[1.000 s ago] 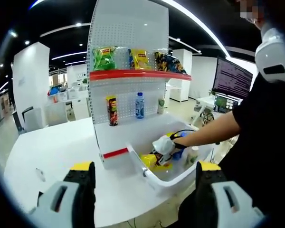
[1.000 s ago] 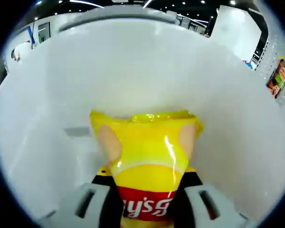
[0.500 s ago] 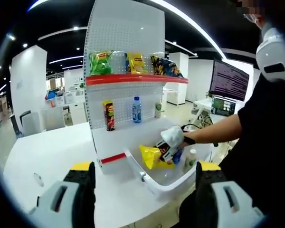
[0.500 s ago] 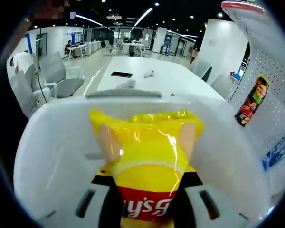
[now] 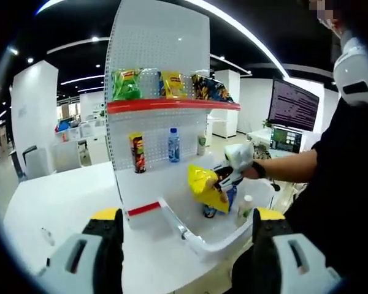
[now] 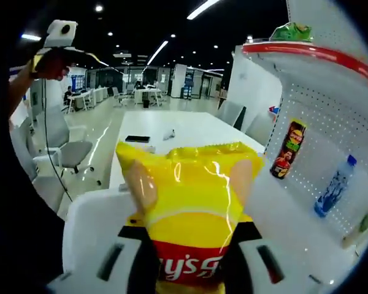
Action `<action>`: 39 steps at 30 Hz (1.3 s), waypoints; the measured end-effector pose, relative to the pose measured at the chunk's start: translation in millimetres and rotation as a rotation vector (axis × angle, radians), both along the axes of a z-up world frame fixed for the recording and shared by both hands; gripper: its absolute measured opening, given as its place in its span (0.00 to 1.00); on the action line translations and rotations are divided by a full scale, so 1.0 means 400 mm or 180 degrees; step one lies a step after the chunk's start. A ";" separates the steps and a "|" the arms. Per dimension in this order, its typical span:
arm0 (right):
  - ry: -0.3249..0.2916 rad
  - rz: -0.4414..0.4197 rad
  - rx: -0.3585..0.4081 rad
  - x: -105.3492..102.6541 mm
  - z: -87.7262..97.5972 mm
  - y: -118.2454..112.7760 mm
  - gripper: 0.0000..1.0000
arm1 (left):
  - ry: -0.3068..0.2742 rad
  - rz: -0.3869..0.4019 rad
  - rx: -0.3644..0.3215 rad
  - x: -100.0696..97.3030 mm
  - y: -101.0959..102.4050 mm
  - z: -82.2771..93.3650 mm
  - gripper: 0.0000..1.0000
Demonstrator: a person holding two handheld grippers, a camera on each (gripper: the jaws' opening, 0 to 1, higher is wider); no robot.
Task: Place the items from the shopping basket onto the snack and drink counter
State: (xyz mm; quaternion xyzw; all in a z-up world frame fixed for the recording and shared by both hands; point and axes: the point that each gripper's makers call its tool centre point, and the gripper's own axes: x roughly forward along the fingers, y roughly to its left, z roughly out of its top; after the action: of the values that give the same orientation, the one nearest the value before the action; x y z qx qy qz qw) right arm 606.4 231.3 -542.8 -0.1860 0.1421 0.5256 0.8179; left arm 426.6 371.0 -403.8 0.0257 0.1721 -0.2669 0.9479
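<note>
in the left gripper view, the left gripper [image 5: 183,245] was closest, low in the picture, with its two yellow-tipped jaws spread wide apart and nothing between them. under it was the white table [image 5: 55,202]. just past the jaws sat the white shopping basket [image 5: 199,236] on the table's edge, and a small bottle with a white cap [image 5: 246,207] stood inside it. above the basket a person's arm reached in from the right, and the right gripper [image 5: 228,176] on that hand had the yellow chip bag [image 5: 205,187] pinched at one end, lifted up above the basket and close to the front of the counter. behind that stood the white snack and drink counter [image 5: 156,52] with its wall of small holes. on its lower level were a tall chip can [image 5: 137,153], a water bottle [image 5: 173,144] and a small pale bottle [image 5: 200,144], all standing up. higher up, on the red-edged shelf [image 5: 172,105], were a green bag [image 5: 126,84], a yellow bag [image 5: 173,84] and a dark bag [image 5: 210,87] side by side. far off at the right was a dark screen [image 5: 292,105]. in the right gripper view, the jaws were closed tight on the bottom of the yellow chip bag [image 6: 190,205], which stood up between them, with the basket rim [image 6: 80,226] below and the chip can [image 6: 287,149] and water bottle [image 6: 333,185] on the counter to the right.
</note>
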 end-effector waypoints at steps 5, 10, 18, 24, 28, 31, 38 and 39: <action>-0.0105 -0.0069 0.0203 0.002 0.096 -0.004 0.37 | -0.0003 -0.0055 0.0000 0.009 -0.009 0.000 0.86; -0.0215 -0.0166 0.0430 0.004 0.209 -0.010 0.37 | -0.0021 -0.0083 -0.0008 0.018 -0.014 0.003 0.86; -0.0317 -0.0238 0.0559 0.029 0.306 -0.040 0.37 | 0.0007 -0.0134 0.0016 0.027 -0.024 -0.008 0.86; -0.0383 -0.0279 0.0699 0.052 0.392 -0.061 0.37 | 0.0003 -0.0156 0.0037 0.035 -0.031 -0.002 0.86; -0.0434 -0.0349 0.0872 0.073 0.466 -0.075 0.37 | -0.0023 -0.0151 0.0050 0.040 -0.030 0.007 0.86; -0.0488 -0.0406 0.0949 0.086 0.511 -0.083 0.37 | -0.0051 -0.0155 0.0057 0.043 -0.033 0.015 0.86; -0.0631 -0.0671 0.1134 0.144 0.622 -0.119 0.37 | -0.0200 -0.0052 0.0035 0.051 -0.020 0.050 0.86; -0.0659 -0.0710 0.1159 0.151 0.640 -0.124 0.37 | -0.0213 -0.0041 0.0030 0.052 -0.018 0.054 0.86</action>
State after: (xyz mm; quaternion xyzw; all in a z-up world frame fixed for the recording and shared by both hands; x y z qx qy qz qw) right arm 666.8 181.7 -286.8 -0.0714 -0.0200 0.4270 0.9012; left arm 447.3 363.7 -382.3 0.0401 0.1413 -0.2712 0.9513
